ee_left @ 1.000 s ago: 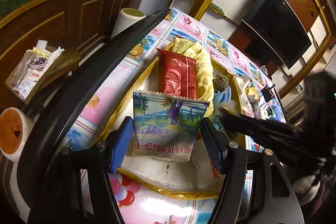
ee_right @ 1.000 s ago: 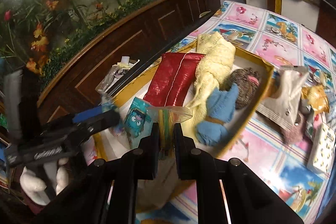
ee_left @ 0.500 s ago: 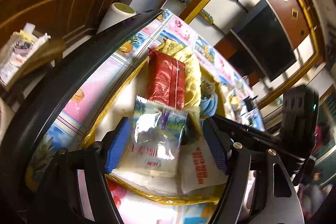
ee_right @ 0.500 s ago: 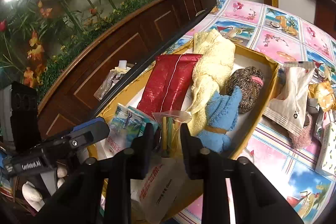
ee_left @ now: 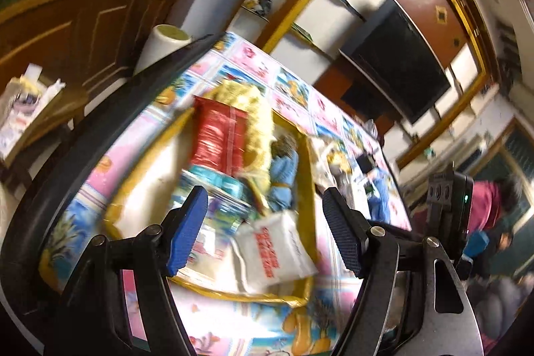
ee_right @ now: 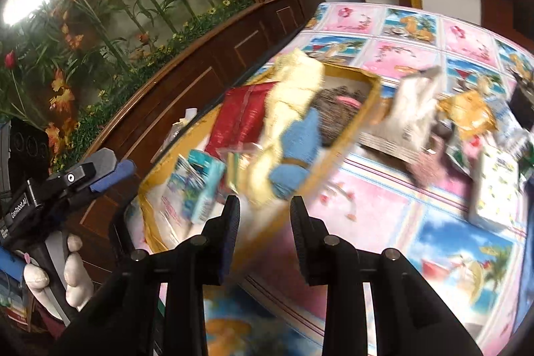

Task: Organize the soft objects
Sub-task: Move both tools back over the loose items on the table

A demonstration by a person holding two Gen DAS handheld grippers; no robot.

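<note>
A yellow-rimmed tray [ee_left: 302,297] [ee_right: 368,99] on the patterned table holds a red packet [ee_left: 220,135] [ee_right: 242,119], a yellow cloth [ee_left: 253,115] [ee_right: 293,89], a blue sock [ee_left: 283,179] [ee_right: 297,152], a grey knit item [ee_right: 337,112], a blue printed packet [ee_left: 213,206] [ee_right: 197,186] and a white packet with red text [ee_left: 277,251]. My left gripper [ee_left: 265,232] is open and empty above the tray's near end. My right gripper [ee_right: 263,239] is open and empty, just outside the tray's near rim. Both views are blurred.
Loose packets lie on the table right of the tray: a white pouch [ee_right: 410,109], a gold wrapper [ee_right: 467,112], a pale box [ee_right: 494,189]. A paper roll [ee_left: 163,47] stands beyond the table edge. A wooden cabinet [ee_right: 200,79] runs along the left.
My right gripper opened and let go of the small clear packet, which now lies in the tray. Both grippers have pulled back from the tray; the left stayed open.
</note>
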